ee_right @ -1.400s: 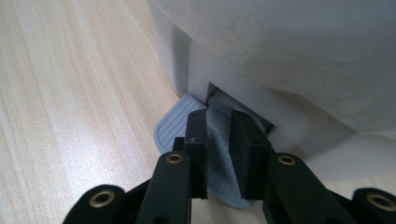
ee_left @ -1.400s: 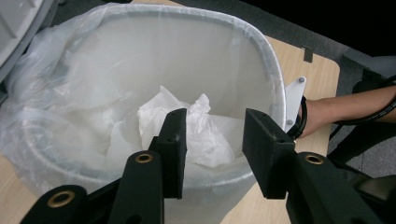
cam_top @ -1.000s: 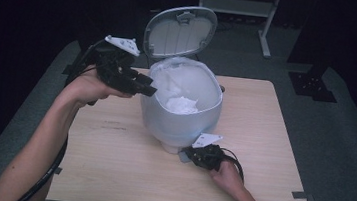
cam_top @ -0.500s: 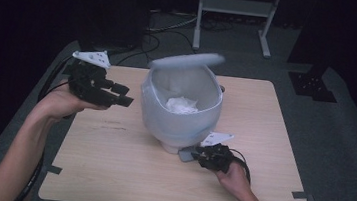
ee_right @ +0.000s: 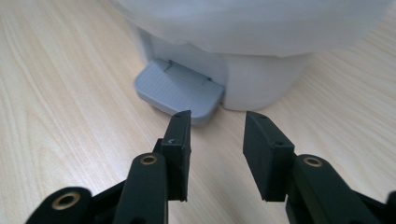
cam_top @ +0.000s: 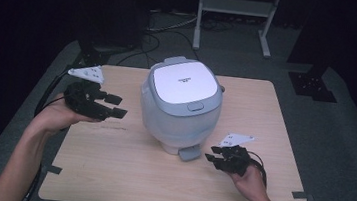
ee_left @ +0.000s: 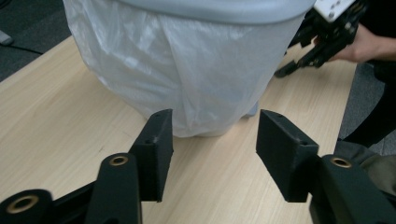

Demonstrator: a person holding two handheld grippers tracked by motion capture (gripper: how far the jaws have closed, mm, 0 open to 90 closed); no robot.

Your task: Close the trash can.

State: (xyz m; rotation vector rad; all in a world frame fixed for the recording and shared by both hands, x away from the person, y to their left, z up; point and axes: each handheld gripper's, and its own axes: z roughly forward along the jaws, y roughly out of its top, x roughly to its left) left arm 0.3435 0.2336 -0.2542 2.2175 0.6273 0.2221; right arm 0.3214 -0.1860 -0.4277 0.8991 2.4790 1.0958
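Pedal bin [cam_top: 181, 106], pale grey, one unit: standing upright near the middle of the wooden table [cam_top: 275, 120], its long axis running vertical. Lid [cam_top: 184, 82] lying shut and flat on top, its front catch facing the near edge. Foot pedal [cam_top: 190, 153] projecting from the base toward the near side, slightly right. White plastic liner [ee_left: 187, 70] hanging down over the outer wall; how far round it reaches is hard to judge.

Left gripper [cam_top: 114, 105]: hovering to the left of the bin, apart from it, pointing right; jaws have just been opening, nothing between them.

Right gripper [cam_top: 215, 154]: sitting low, just right of the pedal, seemingly clear of it; jaws have just been opening, released and empty.
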